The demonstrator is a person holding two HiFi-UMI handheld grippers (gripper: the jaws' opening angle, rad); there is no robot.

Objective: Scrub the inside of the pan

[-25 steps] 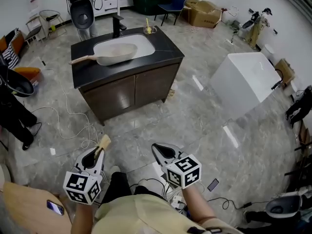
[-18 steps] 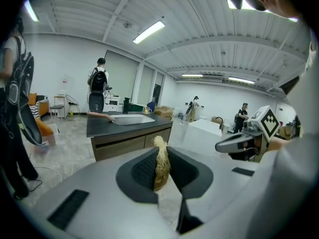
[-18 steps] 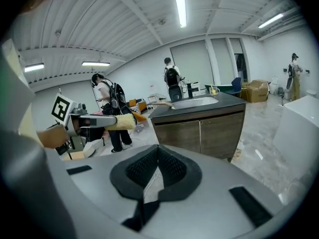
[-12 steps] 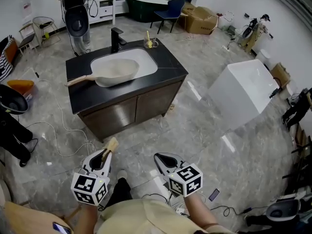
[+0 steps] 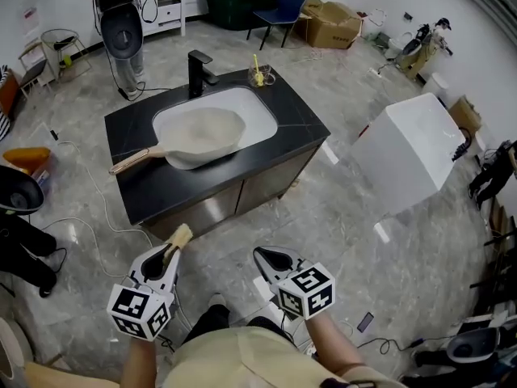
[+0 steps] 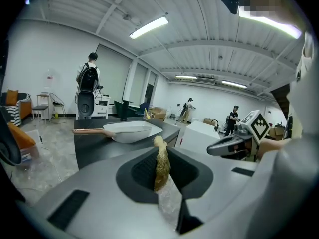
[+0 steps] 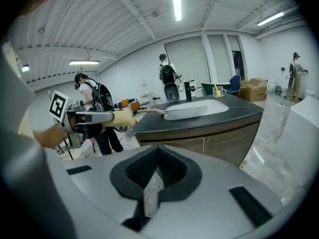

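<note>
**Scrubber held ready, well short of the sink**
A yellowish scrub sponge (image 6: pixel 160 159) is clamped in the left gripper (image 5: pixel 167 253); the right gripper (image 5: pixel 269 259) is closed on nothing. The cream pan with a wooden handle (image 5: pixel 202 132) lies in the white sink (image 5: pixel 264 113), well apart from both. Open floor is offered for the approach; the black faucet (image 5: pixel 198 72) behind should be cleared.

Glossy dark worktop (image 5: pixel 144 191); matt pale pan (image 5: pixel 202 132) with wooden handle (image 5: pixel 133 161); rough, fibrous yellow sponge (image 5: pixel 179 236); polished marbled floor (image 5: pixel 339 217).
</note>
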